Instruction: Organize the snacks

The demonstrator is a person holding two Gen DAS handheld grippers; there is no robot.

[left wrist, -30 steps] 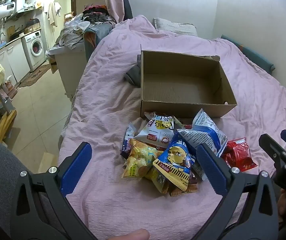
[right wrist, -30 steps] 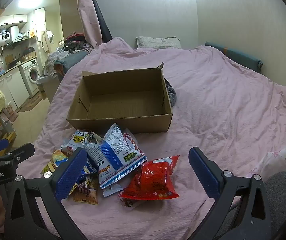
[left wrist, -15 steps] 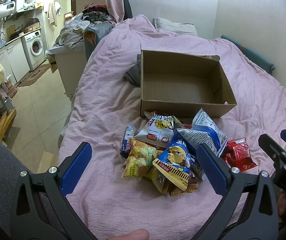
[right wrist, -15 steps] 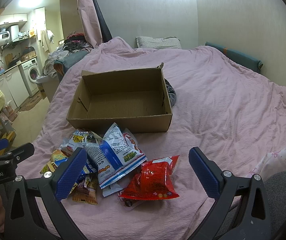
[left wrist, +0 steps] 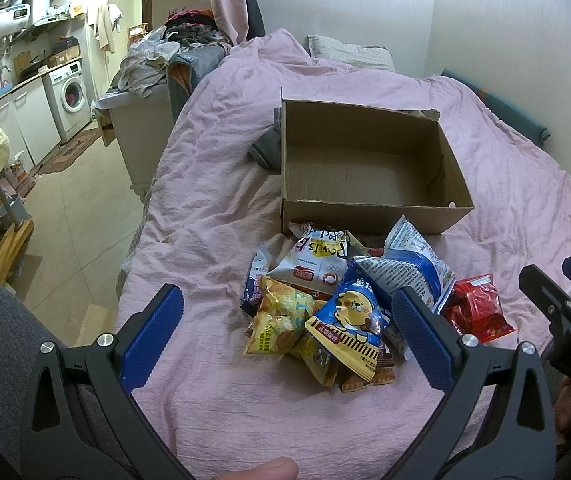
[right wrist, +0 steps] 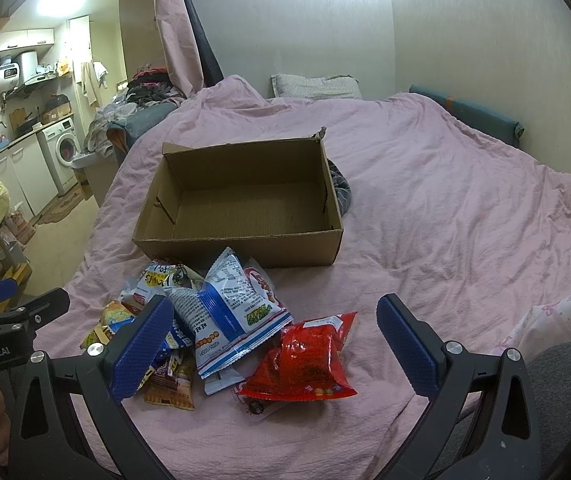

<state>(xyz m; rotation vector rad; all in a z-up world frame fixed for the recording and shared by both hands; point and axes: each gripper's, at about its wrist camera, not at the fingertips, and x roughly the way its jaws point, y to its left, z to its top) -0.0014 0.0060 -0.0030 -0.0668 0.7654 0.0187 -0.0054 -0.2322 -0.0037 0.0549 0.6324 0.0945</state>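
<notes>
An empty brown cardboard box [left wrist: 369,216] [right wrist: 245,246] sits open on the pink bedspread. In front of it lies a pile of snack bags: a yellow bag [left wrist: 275,320], a blue bag with a cartoon face [left wrist: 351,320], a white-and-blue bag [left wrist: 409,272] [right wrist: 229,312], a white bag [left wrist: 317,260] and a red bag [left wrist: 473,308] [right wrist: 305,360]. My left gripper [left wrist: 287,336] hovers open just short of the pile. My right gripper [right wrist: 275,344] is open too, its fingers straddling the red and the white-and-blue bags from above.
The pink bedspread [right wrist: 465,208] spreads wide to the right of the box. A grey cloth [left wrist: 265,148] lies against the box's far side. The bed's left edge drops to a tiled floor [left wrist: 73,216], with a washing machine [left wrist: 69,96] and a laundry heap [left wrist: 157,60] beyond.
</notes>
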